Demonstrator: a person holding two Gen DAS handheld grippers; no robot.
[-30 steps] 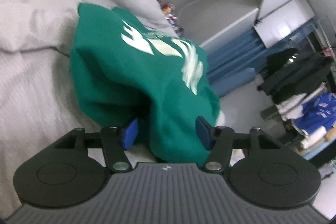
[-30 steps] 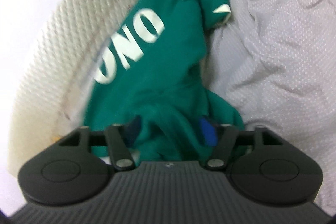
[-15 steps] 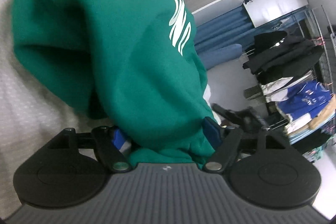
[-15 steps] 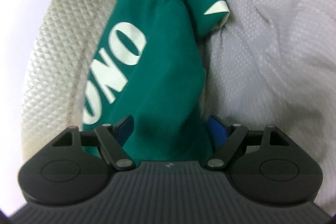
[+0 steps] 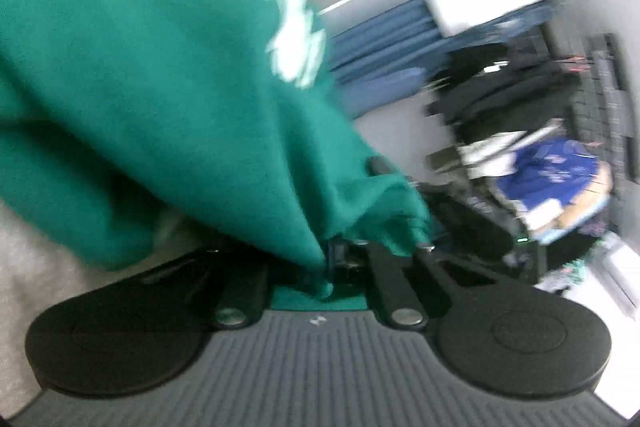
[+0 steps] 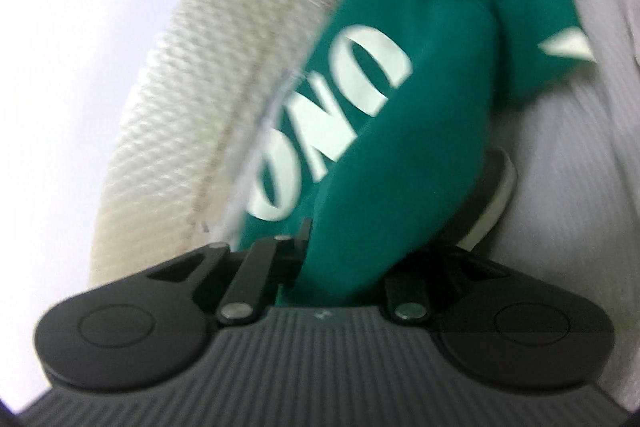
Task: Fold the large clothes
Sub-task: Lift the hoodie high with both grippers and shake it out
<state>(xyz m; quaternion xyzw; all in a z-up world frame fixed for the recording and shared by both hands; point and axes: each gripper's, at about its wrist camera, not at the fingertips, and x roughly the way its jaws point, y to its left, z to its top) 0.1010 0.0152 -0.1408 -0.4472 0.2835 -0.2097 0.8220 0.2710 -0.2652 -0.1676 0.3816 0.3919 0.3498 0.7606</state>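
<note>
Green sweatshirt (image 5: pixel 160 75) with pale block lettering hangs bunched over the grey bedspread (image 6: pixel 580 187), gathered up, not spread flat. Both grippers have hold of it: the left gripper (image 5: pixel 332 267) has just closed its jaws and pinches a fold of the green cloth; the right gripper (image 6: pixel 340 267) has likewise just closed, cloth packed between its jaws. Which edges are held cannot be told; the cloth hides the pads.

Step in hand, as I judge it: two-point hold taken, garment to be lifted and opened out. To do it well, draw the two holds apart evenly until the cloth hangs taut, let the body drop free of the bedspread, then lay it lettering-down before any fold. Uneven pull would twist it.

Around the sweatshirt: a cream quilted headboard (image 6: pixel 192 87) just beside it on the right-wrist view's left; beyond it, a blue curtain (image 5: pixel 384 55); further off, a rack of dark and blue clothes (image 5: pixel 520 131). The headboard stands close and could snag a swinging sleeve; views are blurred.
</note>
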